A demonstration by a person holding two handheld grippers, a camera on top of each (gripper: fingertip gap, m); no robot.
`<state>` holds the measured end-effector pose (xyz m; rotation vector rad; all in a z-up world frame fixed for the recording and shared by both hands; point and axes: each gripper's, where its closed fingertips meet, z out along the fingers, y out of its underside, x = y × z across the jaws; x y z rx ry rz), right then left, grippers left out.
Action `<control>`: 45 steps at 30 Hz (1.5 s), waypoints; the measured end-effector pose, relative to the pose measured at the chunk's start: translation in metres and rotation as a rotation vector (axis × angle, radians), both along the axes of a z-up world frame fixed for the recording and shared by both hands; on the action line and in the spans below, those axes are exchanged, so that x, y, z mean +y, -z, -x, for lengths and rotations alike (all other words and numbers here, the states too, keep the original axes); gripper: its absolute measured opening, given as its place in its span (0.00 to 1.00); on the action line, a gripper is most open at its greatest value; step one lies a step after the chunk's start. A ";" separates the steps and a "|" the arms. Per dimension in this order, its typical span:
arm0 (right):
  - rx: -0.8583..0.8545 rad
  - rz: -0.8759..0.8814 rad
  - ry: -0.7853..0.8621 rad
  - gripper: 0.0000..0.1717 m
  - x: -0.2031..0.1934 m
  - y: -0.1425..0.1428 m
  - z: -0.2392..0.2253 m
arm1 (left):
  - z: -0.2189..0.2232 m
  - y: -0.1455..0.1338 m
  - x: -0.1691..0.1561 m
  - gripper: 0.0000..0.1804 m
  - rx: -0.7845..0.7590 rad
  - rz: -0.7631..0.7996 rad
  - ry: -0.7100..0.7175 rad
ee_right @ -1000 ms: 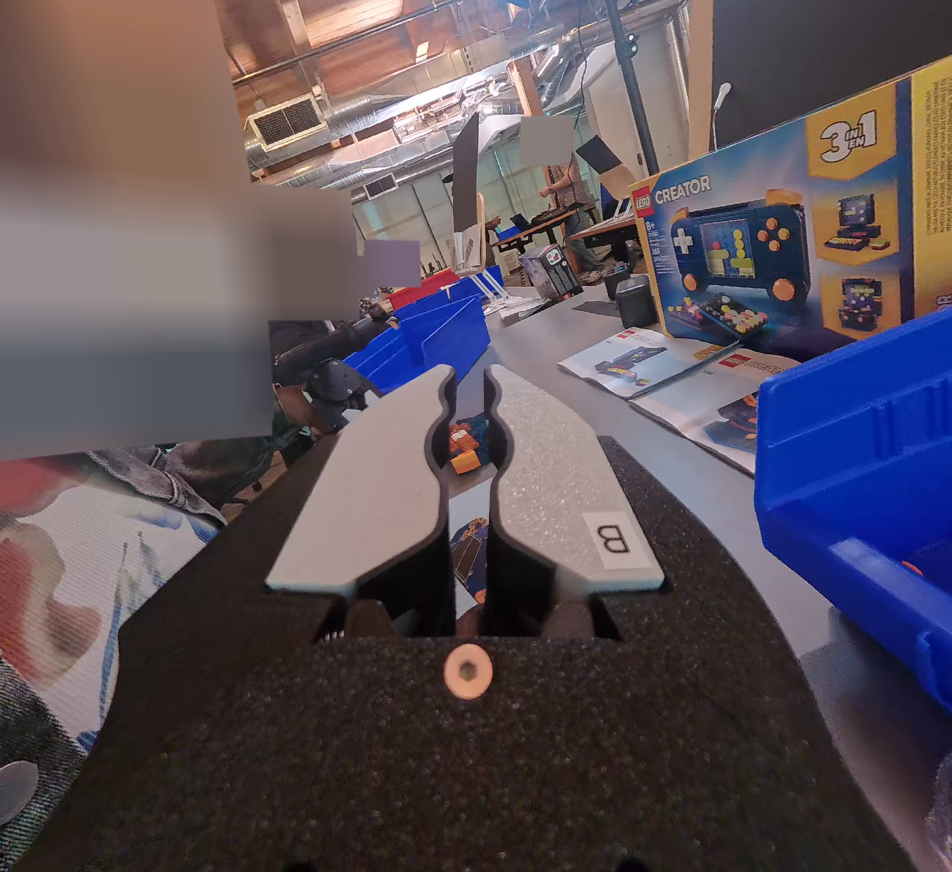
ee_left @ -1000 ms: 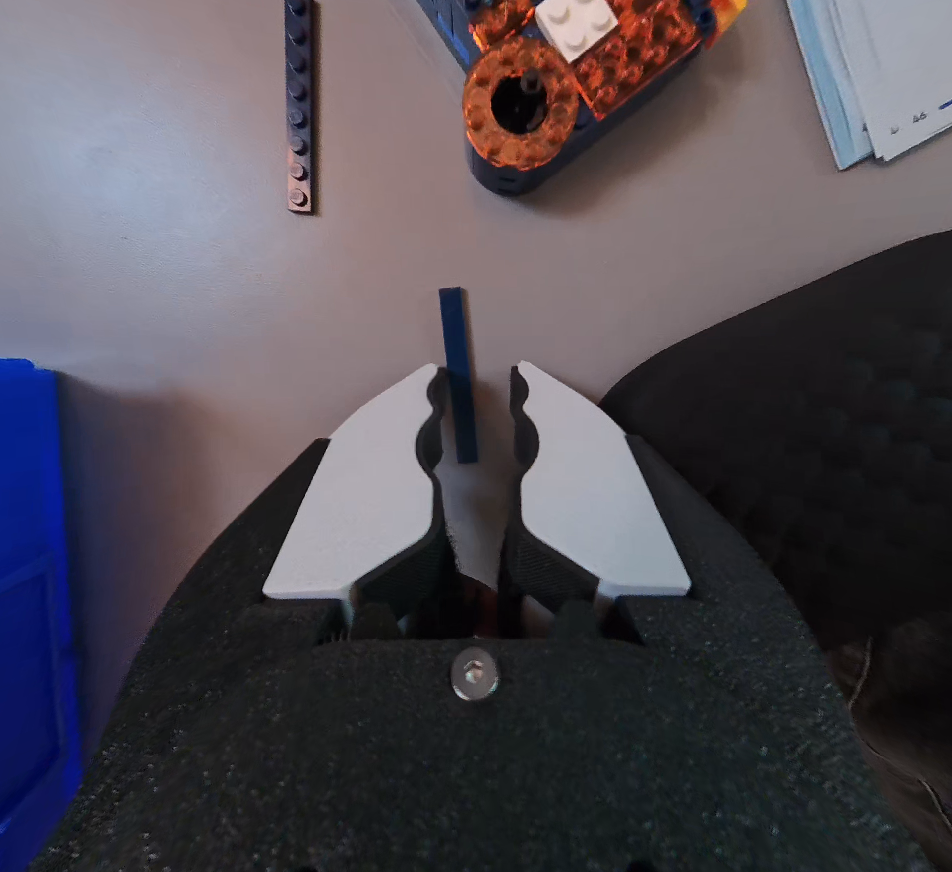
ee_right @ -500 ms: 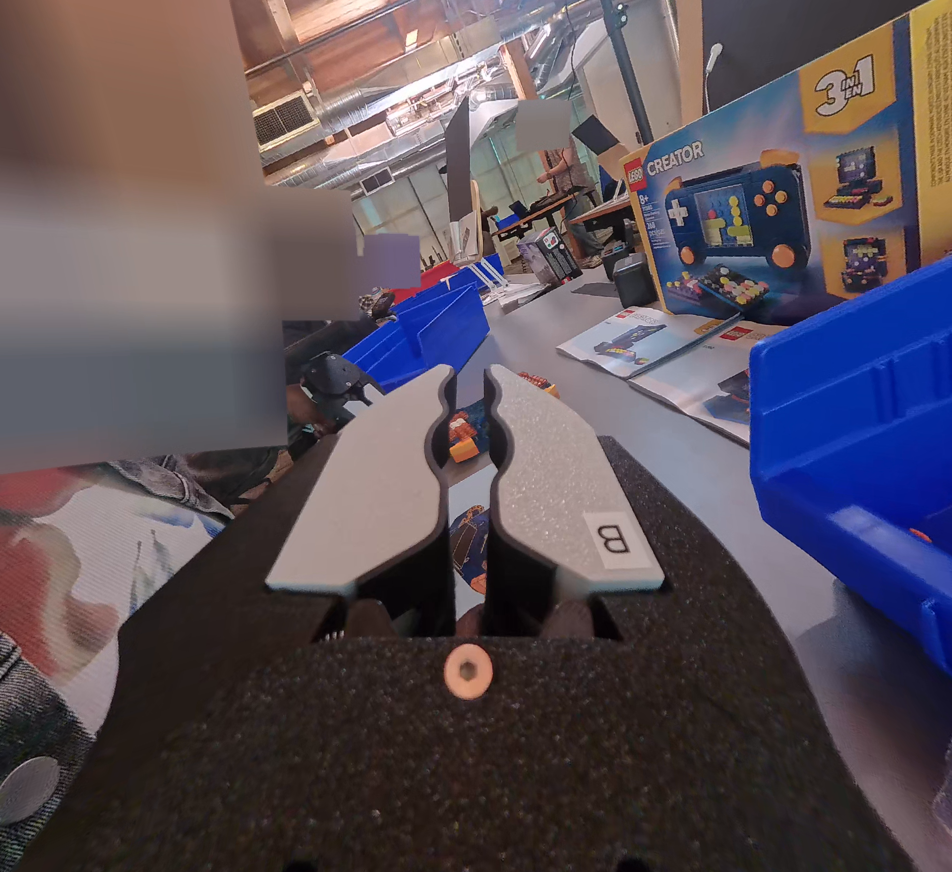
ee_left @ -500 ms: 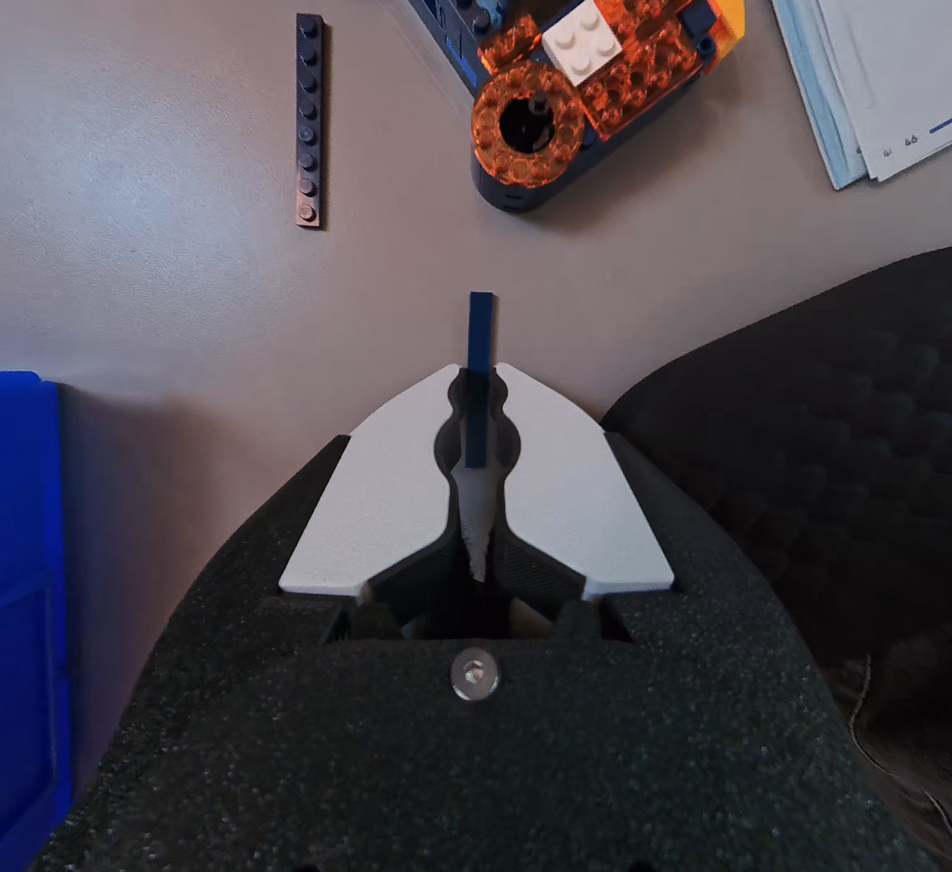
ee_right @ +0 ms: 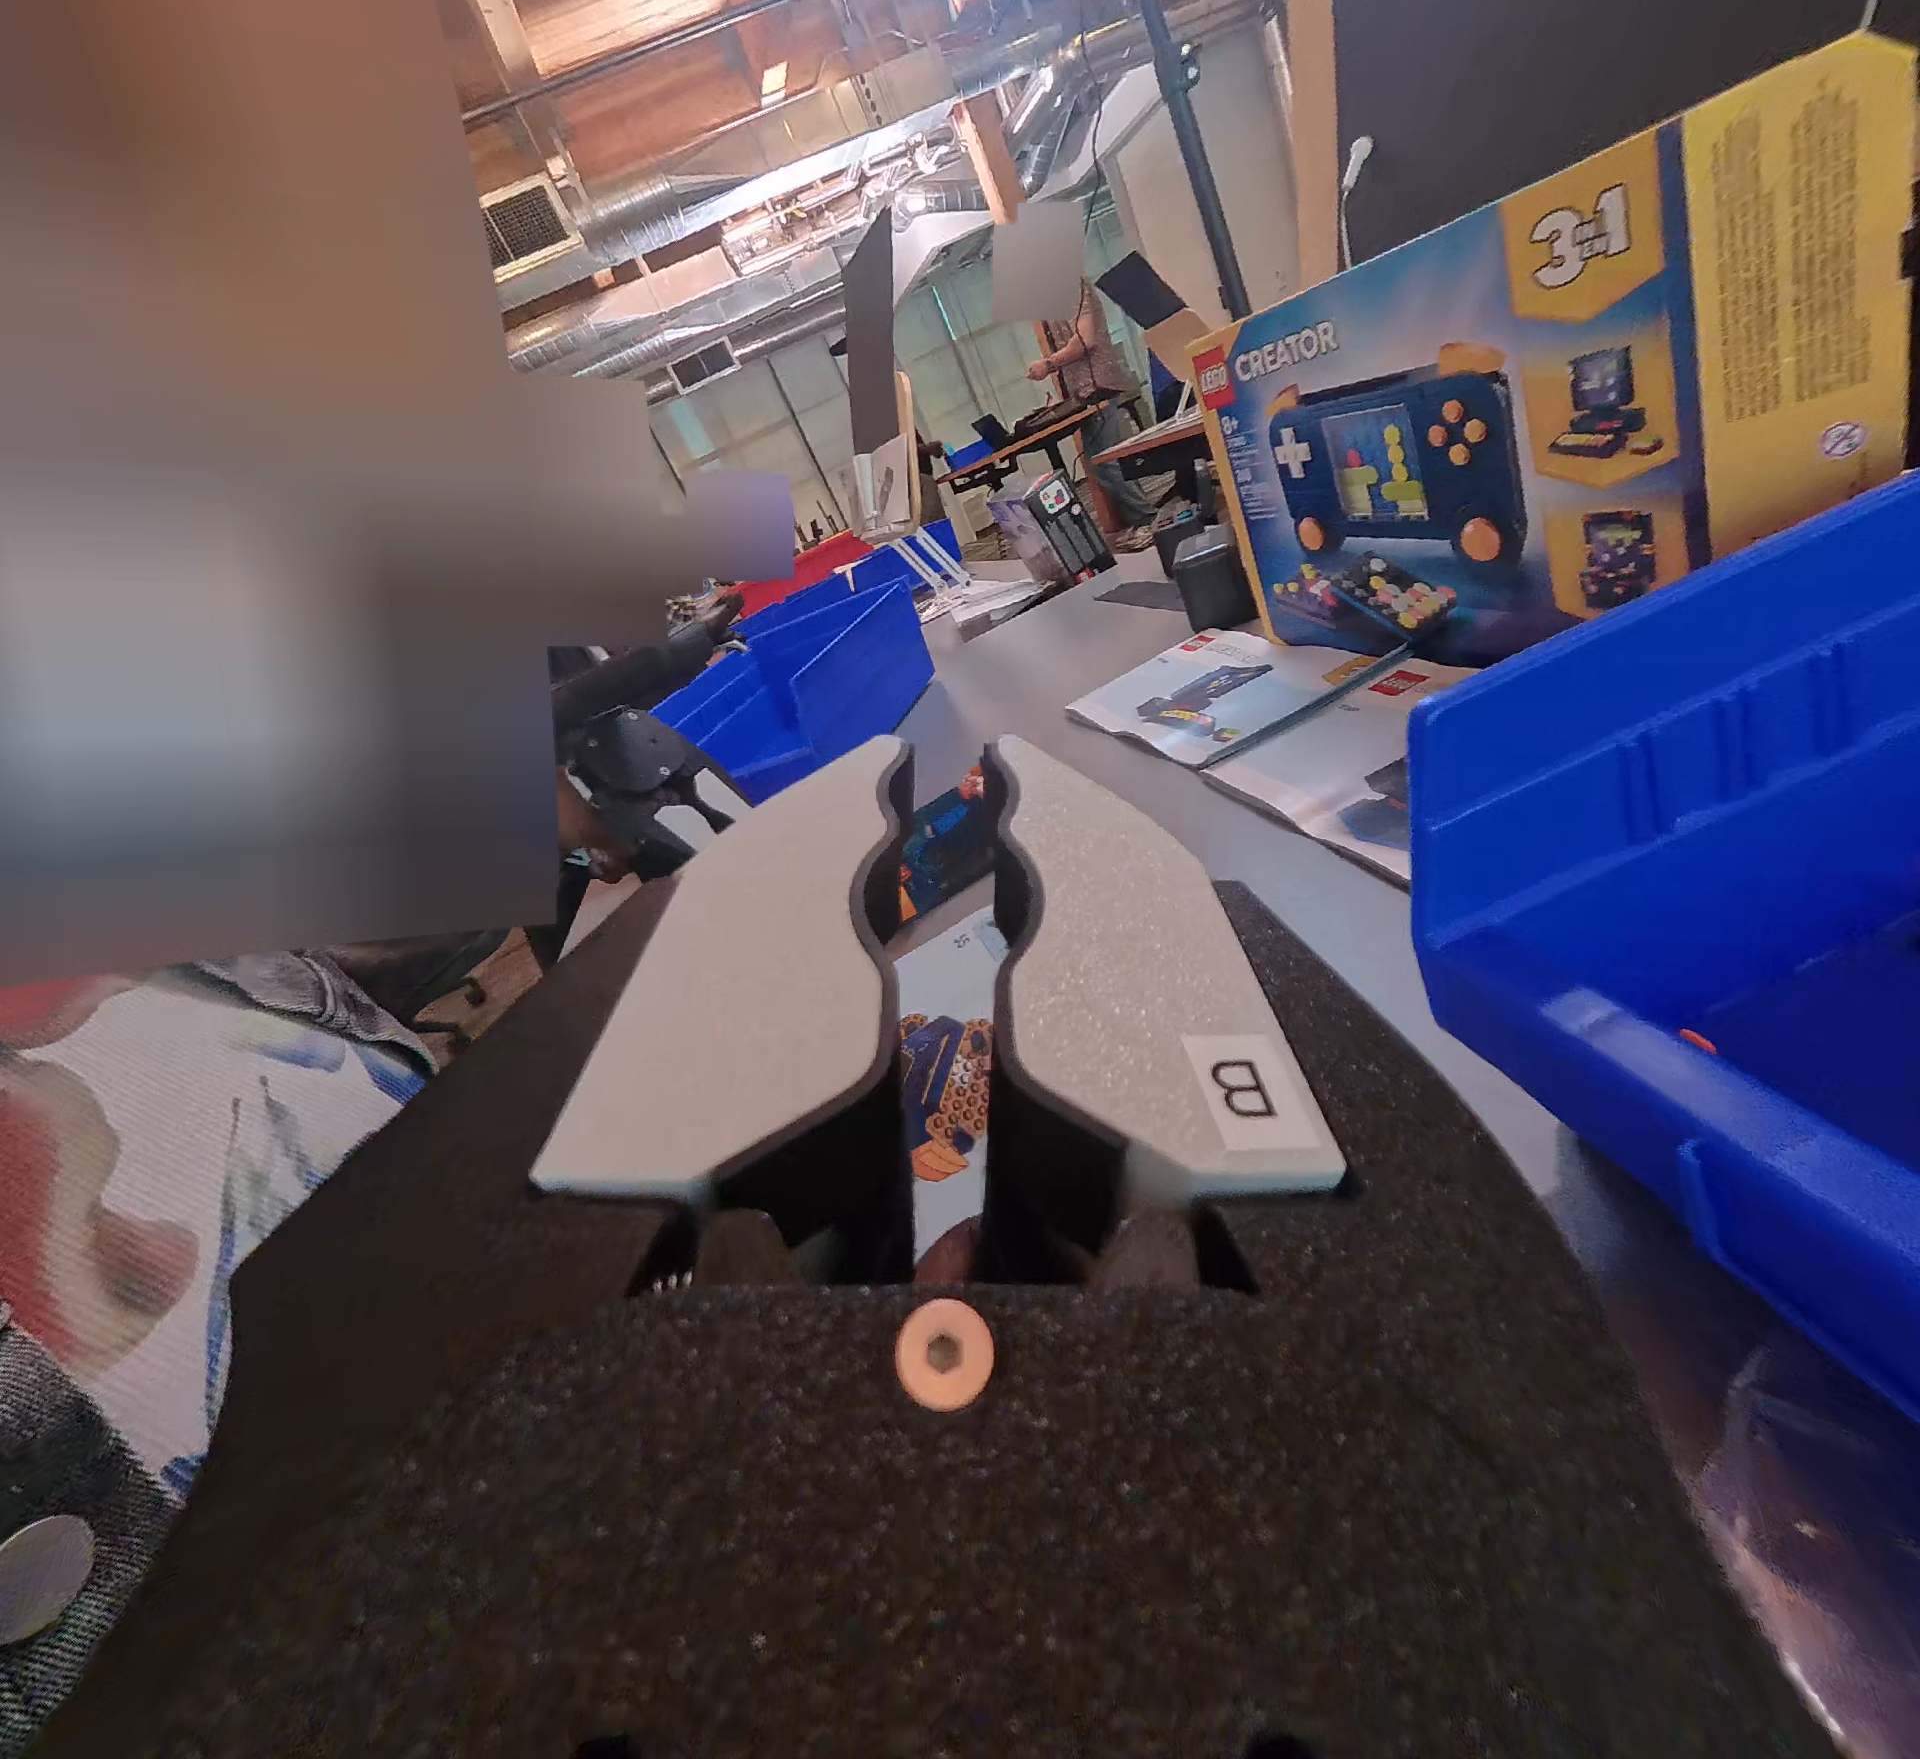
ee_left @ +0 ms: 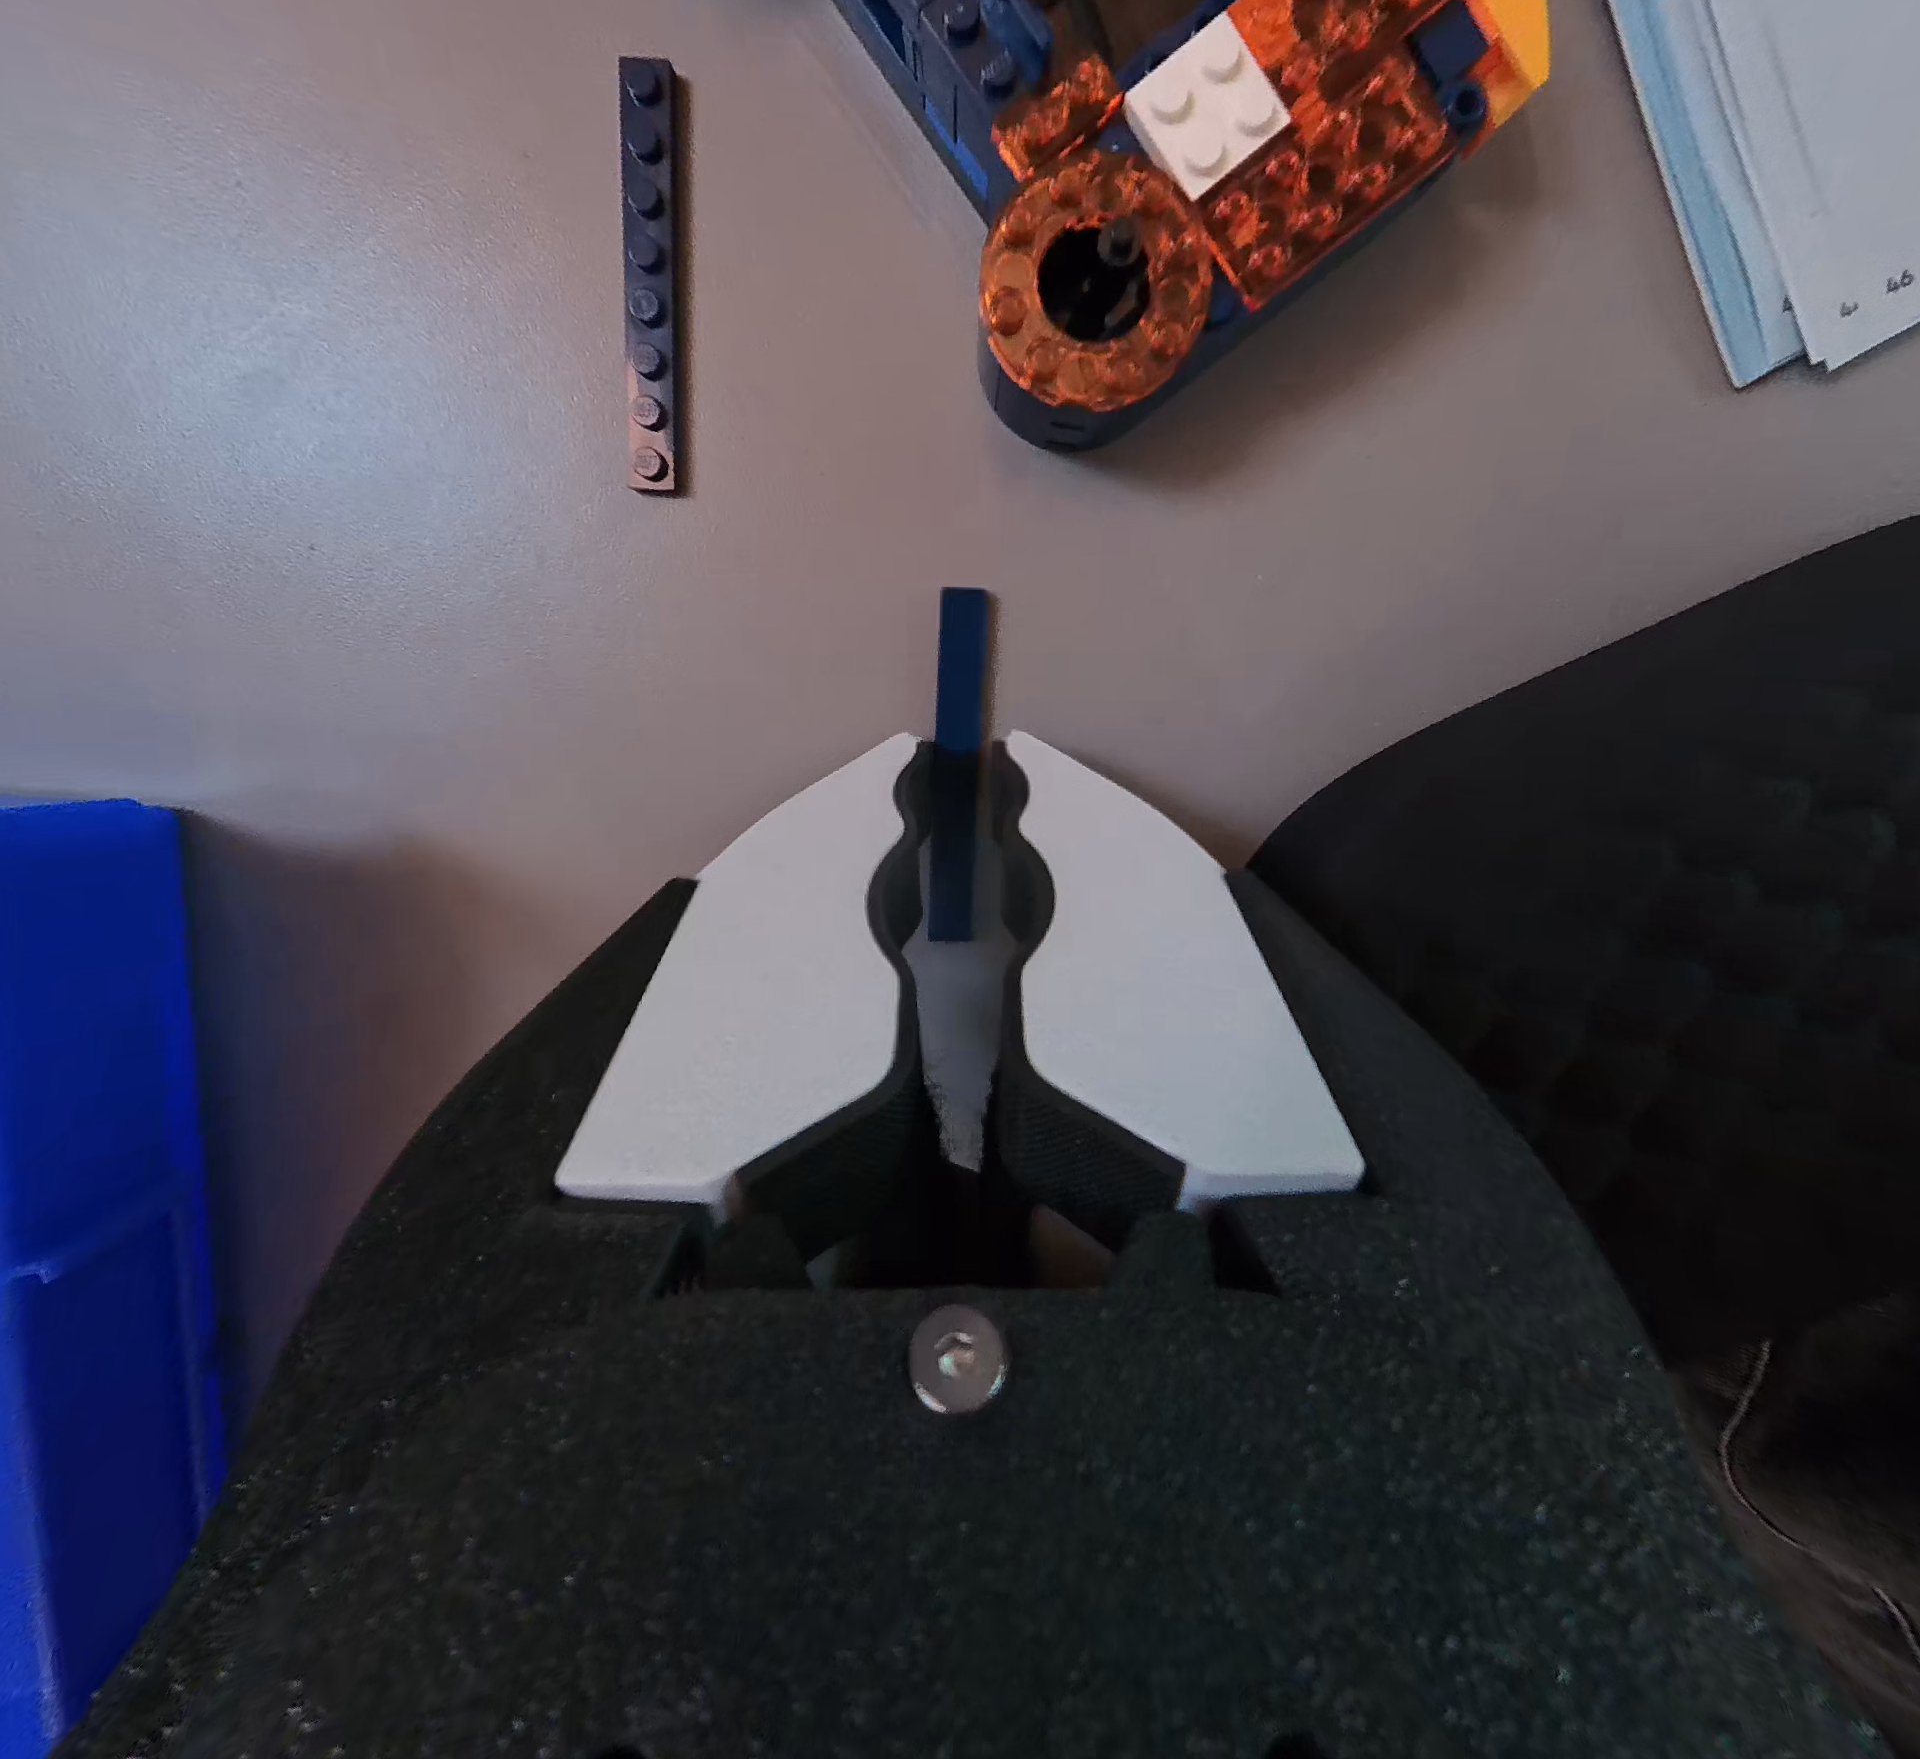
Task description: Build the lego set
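Left gripper (ee_left: 961,753): jaws nearly together, clamped on a thin dark blue bar (ee_left: 962,670). The bar sits edge-on between the fingertips, its far end poking out past them over the grey table (ee_left: 312,255). Pads look pressed on both of its sides; a slight blur on the right edge, so contact there is a judgement.

Near it on the table: a dark studded strip plate (ee_left: 650,275) lying flat, well apart to the left and ahead. Further ahead, a partly built brick model (ee_left: 1195,151), dark blue base with clear orange plates, an orange ring and a white square brick on top. Stack of paper booklets (ee_left: 1766,47) at the right edge, blue bin (ee_left: 83,1190) at the left edge, dark cloth (ee_left: 1610,878) at the lower right.

Right gripper (ee_right: 948,759): raised off the table, jaws narrow but with a clear slot between the fingers, nothing in them. Through the slot only an open instruction page (ee_right: 945,1065) shows below. Blue bin (ee_right: 1662,878) just to its right, more booklets (ee_right: 1226,701) and a toy box (ee_right: 1507,421) beyond, another blue bin (ee_right: 810,681) to the left.

How far along: the bar is gripped and appears lifted; it is not on the model. The strip plate lies untouched.
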<state>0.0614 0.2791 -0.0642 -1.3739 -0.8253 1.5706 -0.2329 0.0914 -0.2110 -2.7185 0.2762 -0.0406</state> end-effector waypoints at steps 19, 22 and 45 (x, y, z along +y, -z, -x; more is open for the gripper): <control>-0.496 -0.073 0.152 0.19 0.021 -0.037 -0.076 | -0.076 -0.183 0.100 0.29 -0.200 -1.254 0.055; -0.745 -0.185 0.053 0.20 0.027 -0.047 -0.077 | -0.110 -0.187 0.111 0.27 -0.391 -1.361 0.086; -1.536 -0.623 -0.618 0.08 0.266 0.137 0.005 | -0.138 -0.172 0.113 0.24 -0.532 -1.470 0.225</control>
